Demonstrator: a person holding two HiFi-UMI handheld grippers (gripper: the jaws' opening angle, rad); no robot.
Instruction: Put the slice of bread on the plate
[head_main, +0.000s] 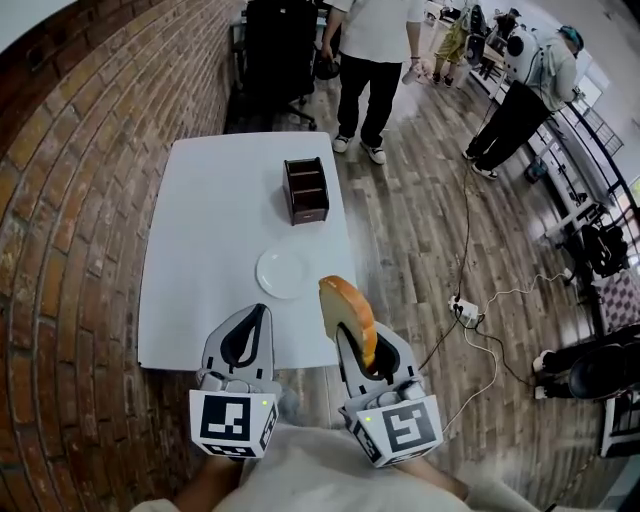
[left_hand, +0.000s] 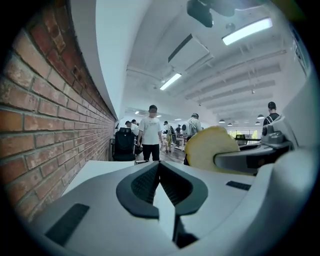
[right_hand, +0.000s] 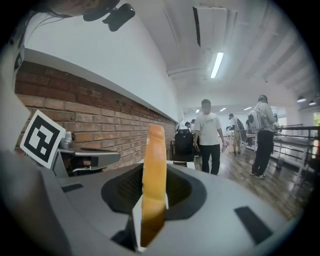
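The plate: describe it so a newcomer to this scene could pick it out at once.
Find the white table beside the brick wall. On its near half, toward the floor-side edge, lies the plate, just this side of a dark brown compartment box. It is round, flat, white and empty, unlike the box.

Left gripper (head_main: 258, 318): held low at the near edge of the table (head_main: 200, 250), its tips reaching just over that edge. It points away from the person and close to level. The jaws are closed tip to tip with nothing between them. Its marker cube (head_main: 233, 420) sits at the rear, nearest the body.

Right gripper (right_hand: 154, 172): held beside the left one, level with it, at the table's near right corner. Its jaws are clamped on a slice of bread (head_main: 347, 315), which stands on edge. Its marker cube (head_main: 400, 428) also faces the person.

Left forearm (head_main: 198, 488): partly visible behind its gripper.
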